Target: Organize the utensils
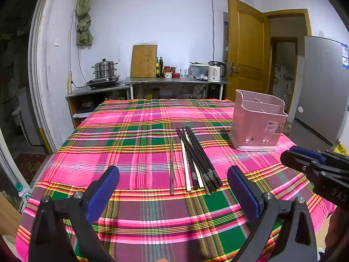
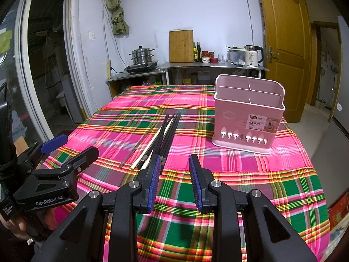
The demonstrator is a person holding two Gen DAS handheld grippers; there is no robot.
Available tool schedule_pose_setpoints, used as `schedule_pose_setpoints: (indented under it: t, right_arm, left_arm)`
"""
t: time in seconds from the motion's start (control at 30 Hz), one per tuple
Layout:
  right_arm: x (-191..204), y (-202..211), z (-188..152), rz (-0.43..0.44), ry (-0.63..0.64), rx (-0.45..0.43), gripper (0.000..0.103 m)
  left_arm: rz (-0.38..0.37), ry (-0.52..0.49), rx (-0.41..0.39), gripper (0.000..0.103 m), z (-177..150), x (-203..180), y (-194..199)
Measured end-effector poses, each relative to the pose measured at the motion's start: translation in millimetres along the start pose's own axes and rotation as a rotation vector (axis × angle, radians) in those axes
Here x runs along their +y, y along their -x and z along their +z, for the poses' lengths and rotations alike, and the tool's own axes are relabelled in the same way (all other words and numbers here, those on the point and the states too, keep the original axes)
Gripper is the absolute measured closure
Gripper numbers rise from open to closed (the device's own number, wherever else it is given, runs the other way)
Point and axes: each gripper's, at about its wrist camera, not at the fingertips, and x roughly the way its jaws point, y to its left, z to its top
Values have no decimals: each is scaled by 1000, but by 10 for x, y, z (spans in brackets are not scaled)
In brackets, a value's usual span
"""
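The chopsticks (image 1: 194,163) lie bunched on the plaid-covered bench (image 1: 130,131), near the empty pink utensil basket (image 1: 257,122). The left tongs (image 1: 173,193) gape wide, and the right tongs (image 2: 173,181) stand partly open; both are empty. Thin, overlapping sticks could slip, scatter or roll away during a pinch.

Pink, green and yellow plaid cloth (image 1: 135,131) over the tabletop, pale pink slotted plastic utensil basket (image 2: 246,122), mostly black chopsticks (image 1: 196,159) beside one cream and one silvery-grey, blue ribbed pads (image 2: 152,181) on black tools, honey-brown wooden door (image 2: 281,21).
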Motion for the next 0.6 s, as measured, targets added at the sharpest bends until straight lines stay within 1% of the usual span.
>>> schedule_pose_setpoints:
  t: [0.37,0.6]
  right_arm:
    - [-21,-14,-8,1,-1,2,75]
    - [-32,-44,-33,1,-6,8,75]
  left_arm:
    - [-4,-4,9,2,-31,-39,4]
    - [-19,2,32,2,-45,-8,-101]
